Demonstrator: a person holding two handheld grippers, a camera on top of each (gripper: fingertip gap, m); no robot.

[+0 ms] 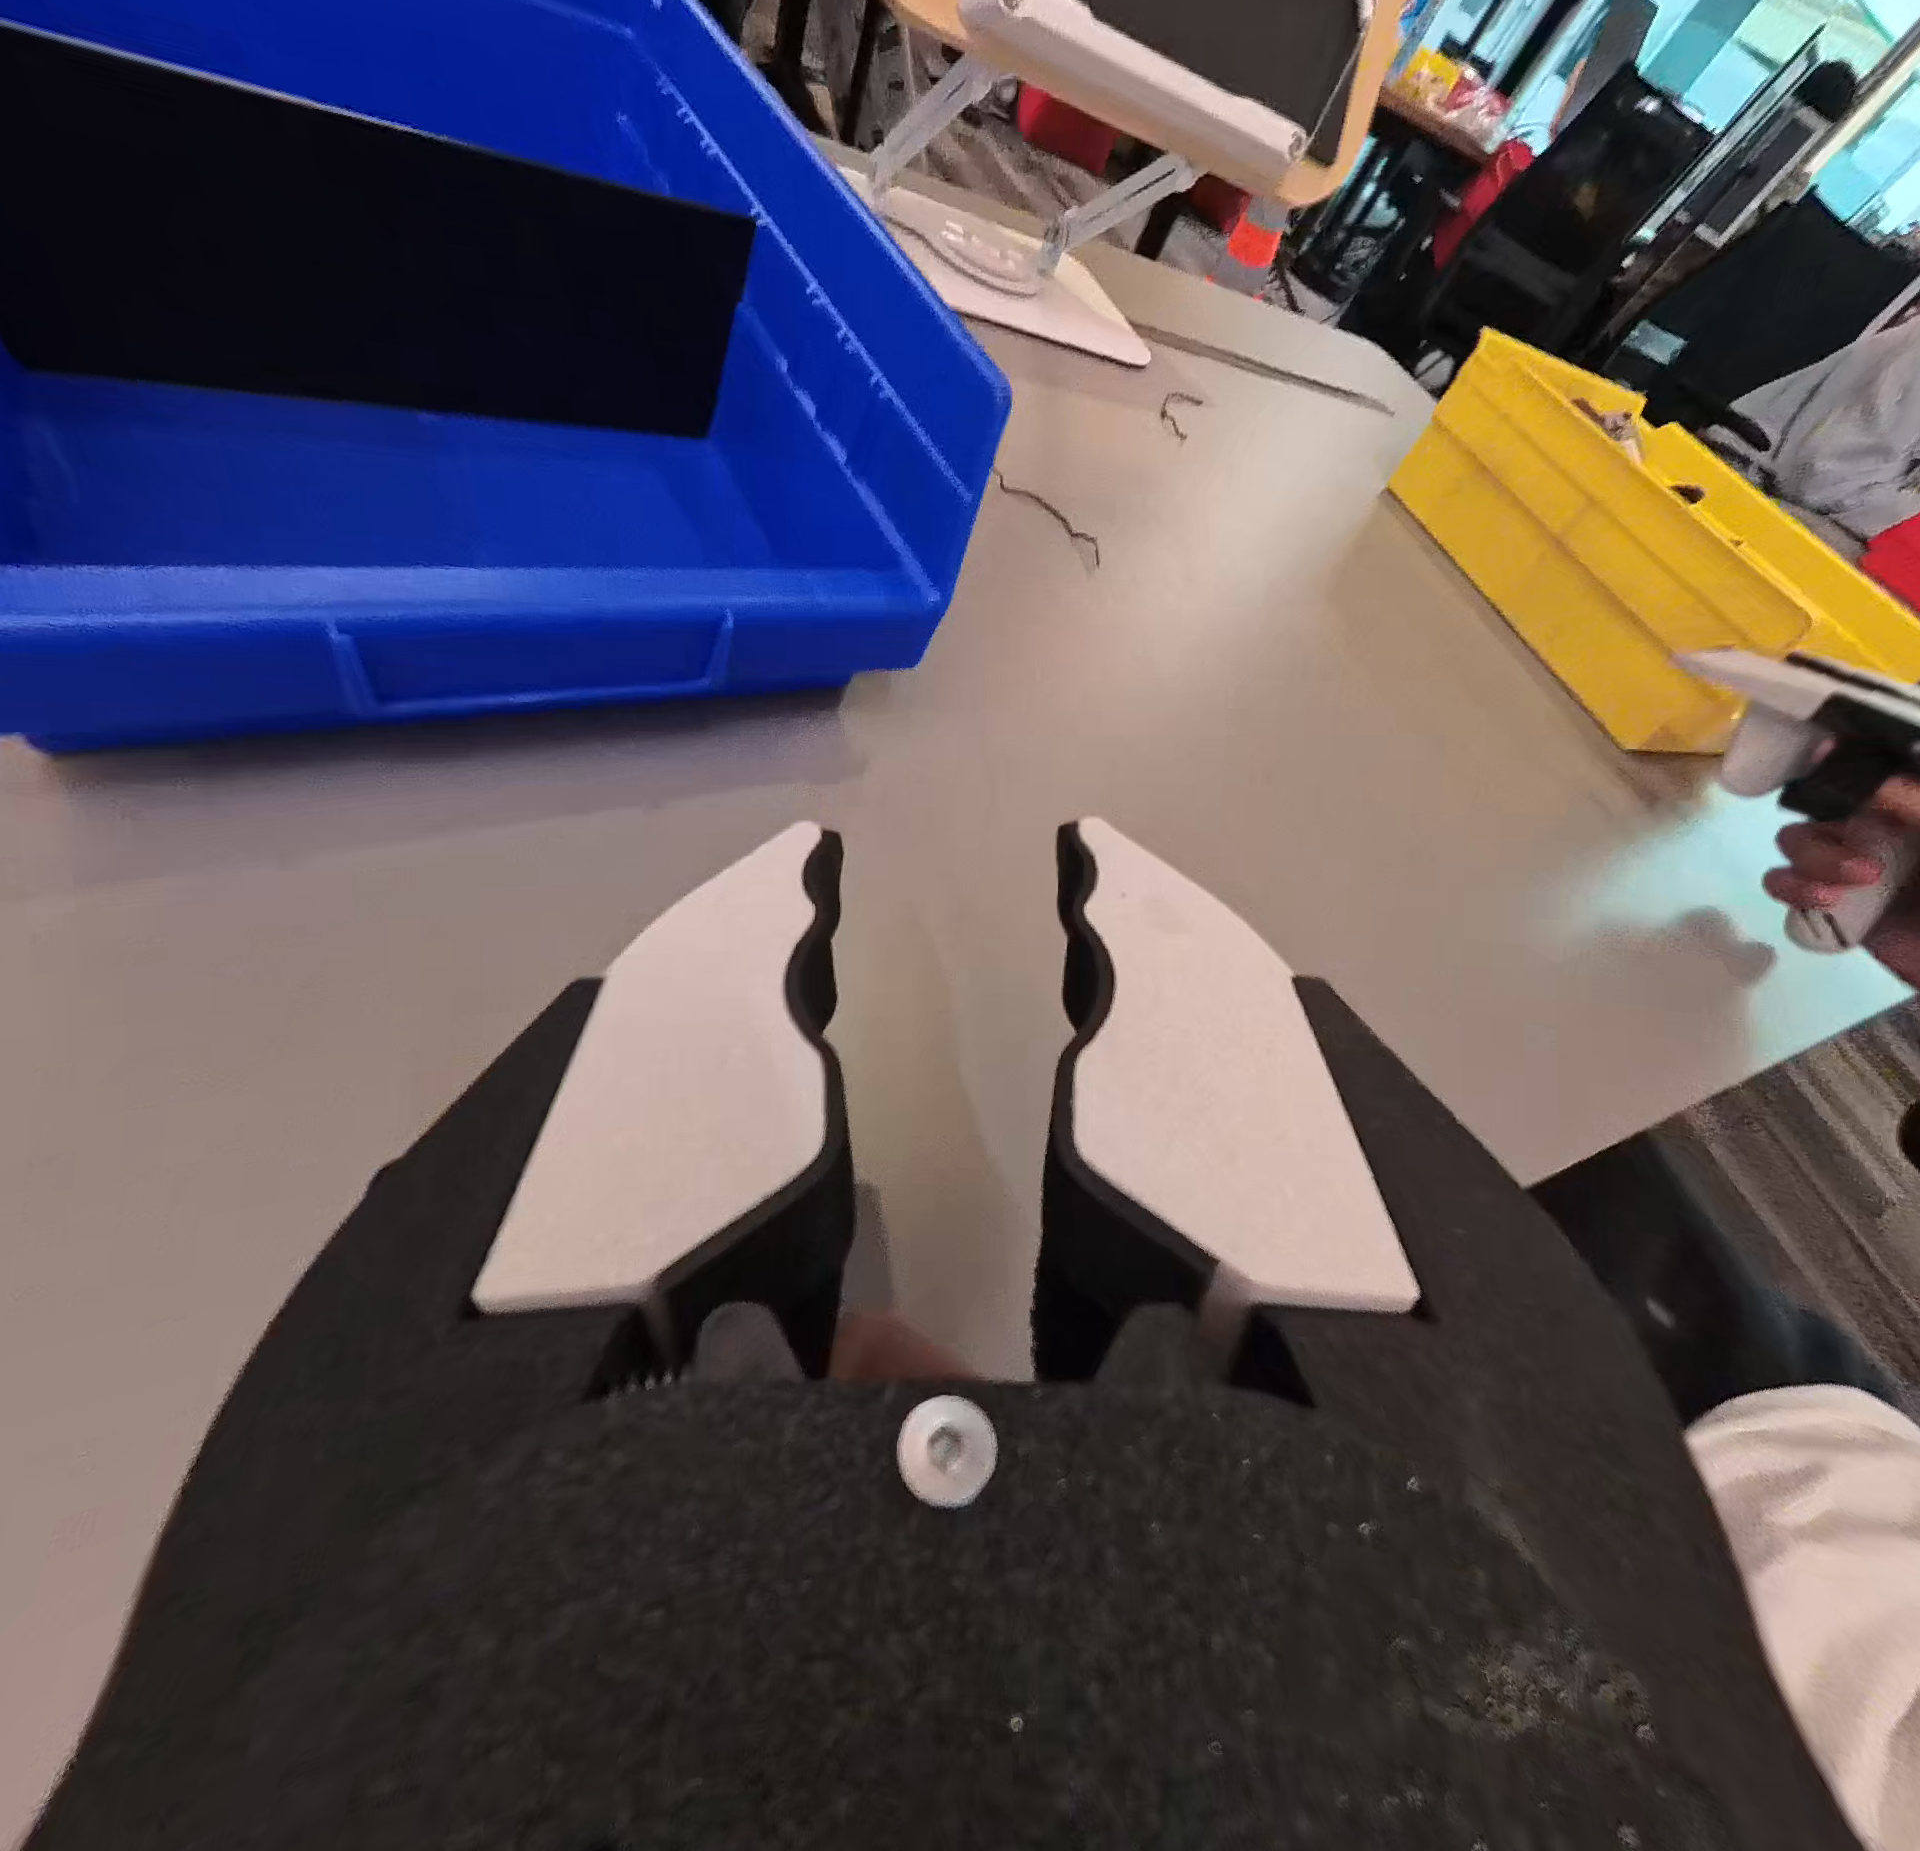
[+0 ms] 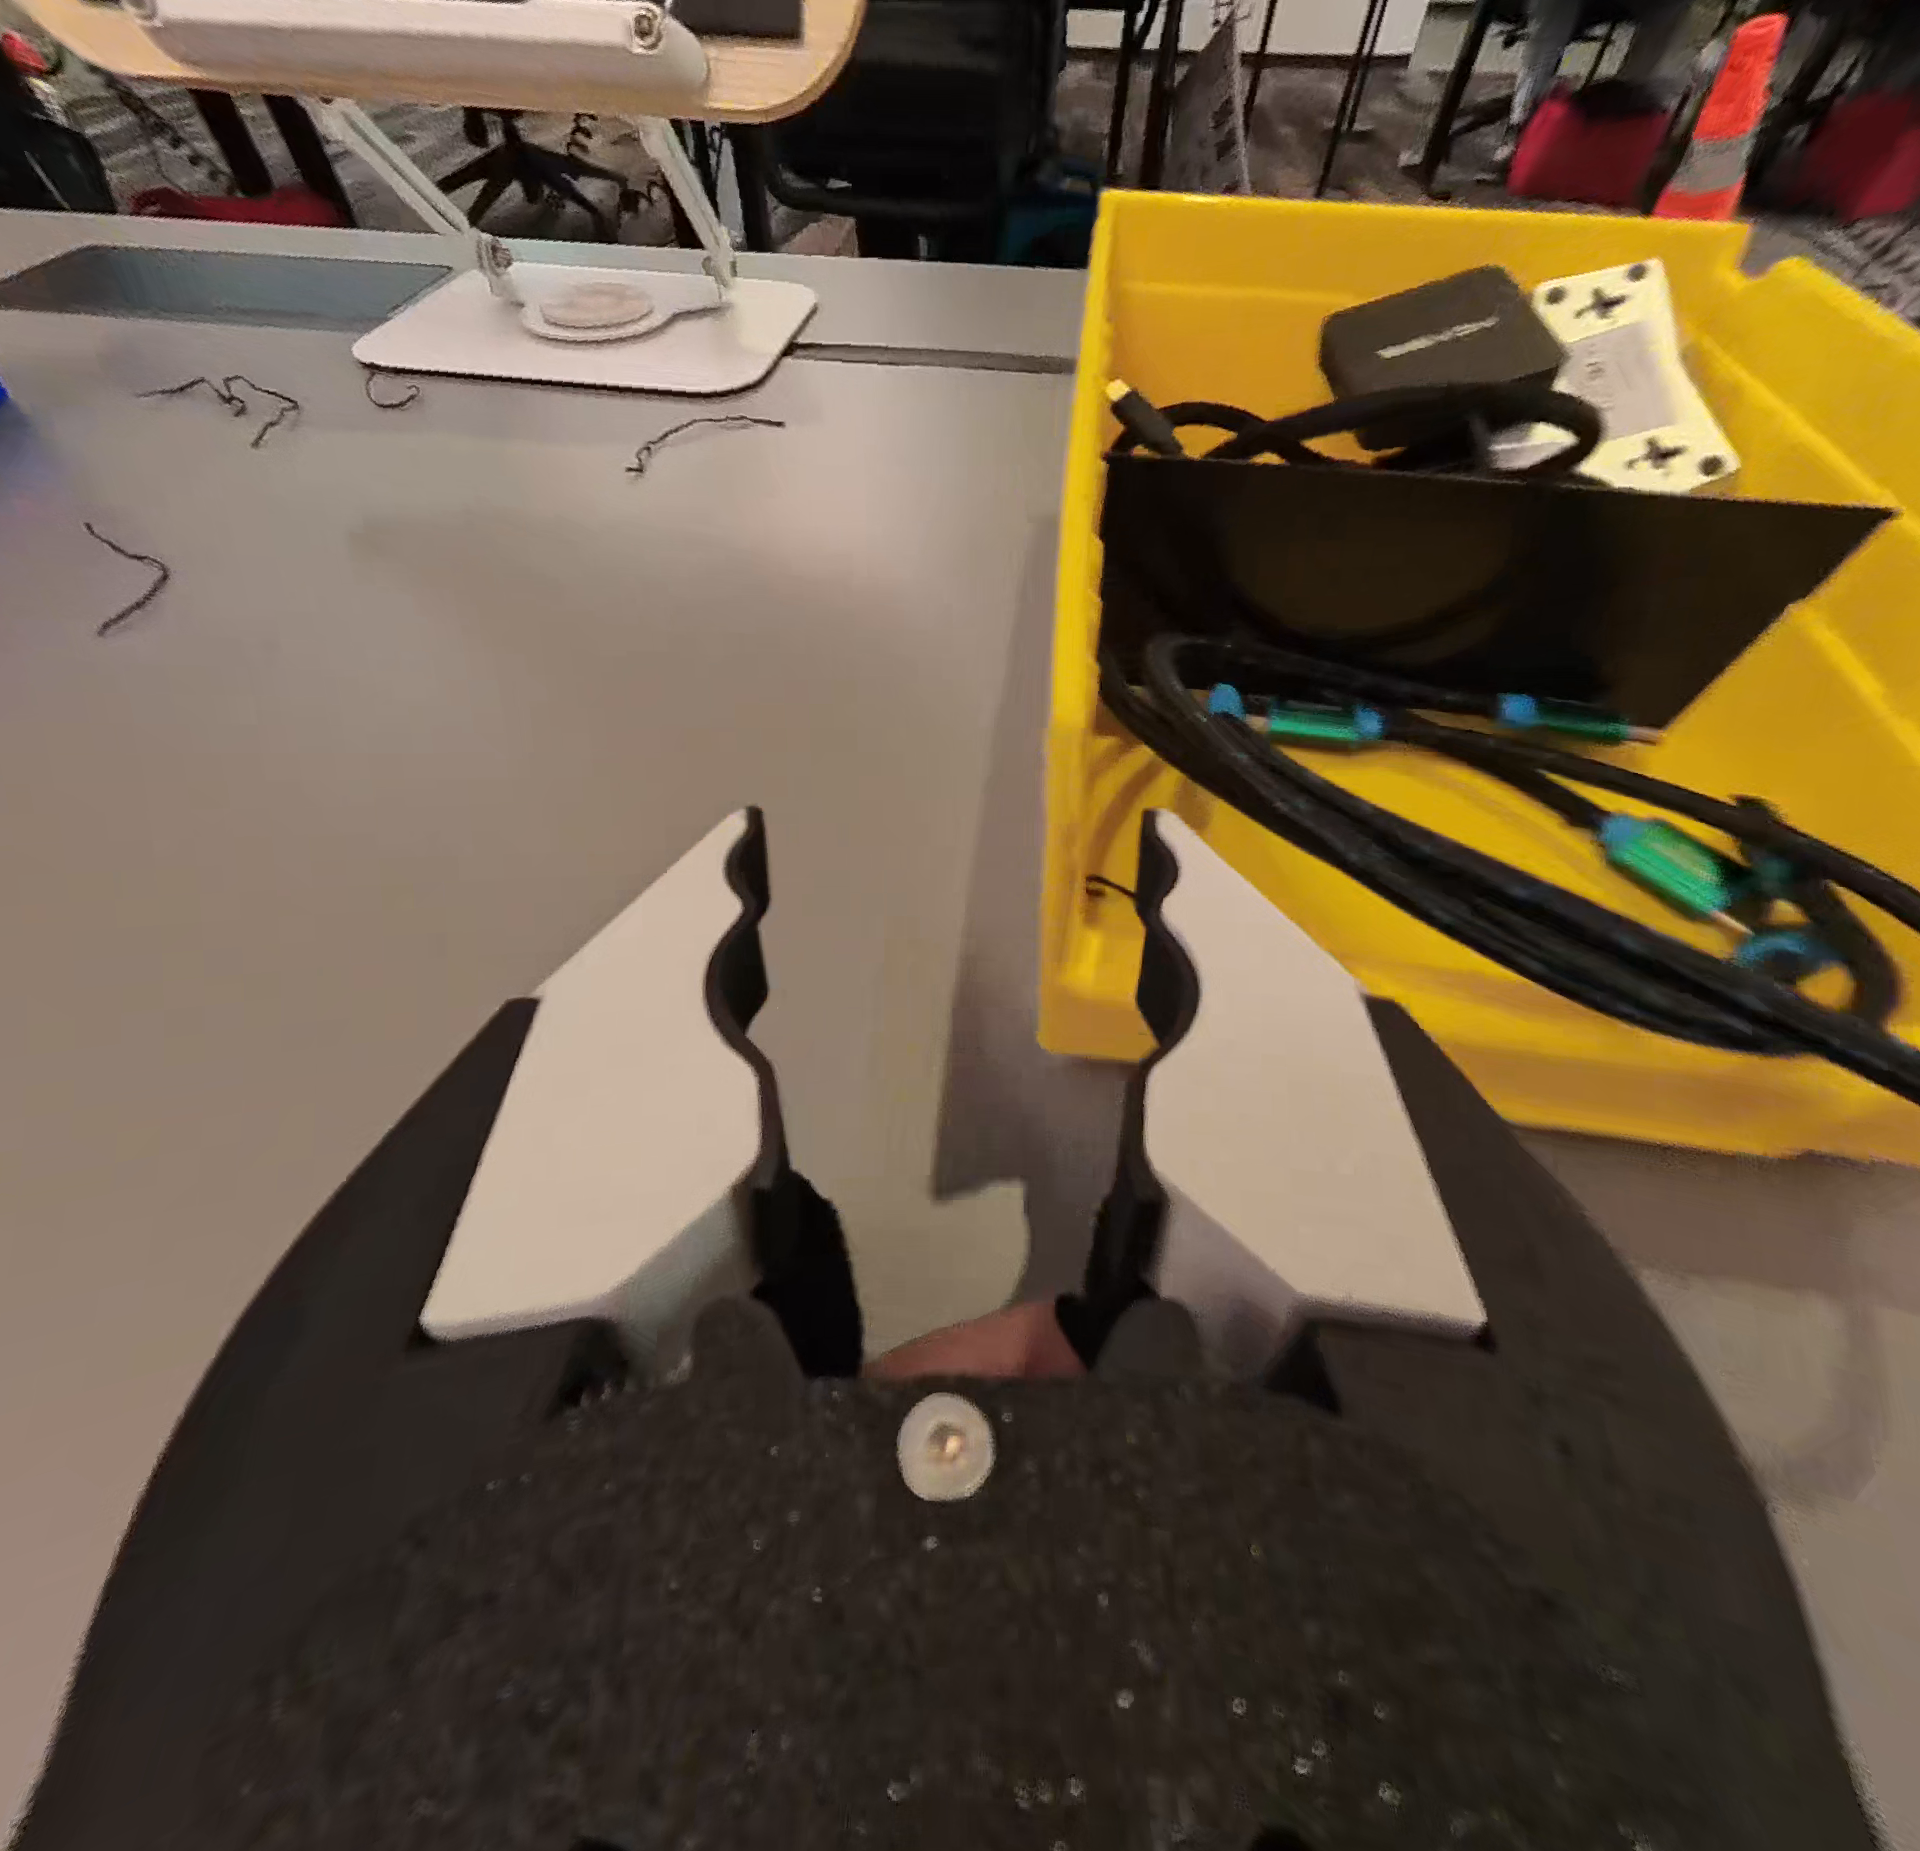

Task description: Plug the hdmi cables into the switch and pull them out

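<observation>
In the right wrist view, black HDMI cables (image 2: 1455, 866) with green and blue plugs (image 2: 1657, 861) lie in the near compartment of a yellow bin (image 2: 1195, 274). Behind a black divider (image 2: 1455, 575) sit a black box, the switch (image 2: 1439, 331), and a white box (image 2: 1631, 378). My right gripper (image 2: 951, 825) is open and empty over the table, just left of the bin's near corner. My left gripper (image 1: 945, 840) is open and empty above bare table, in front of a blue bin (image 1: 520, 596). The right gripper also shows at the right edge of the left wrist view (image 1: 1829, 752).
The blue bin holds a black divider (image 1: 364, 284). A white tablet stand (image 2: 582, 336) stands at the table's back. Short black thread scraps (image 2: 707, 435) lie on the grey table (image 2: 520, 710). The table's right edge (image 1: 1662, 1126) drops to carpet. Chairs and an orange cone (image 2: 1714, 118) stand beyond. One gripper's finger ends stand about 50 centimeters off the other's. Between my right fingertips and the switch (image 2: 1439, 331) there is roughly 25 centimeters.
</observation>
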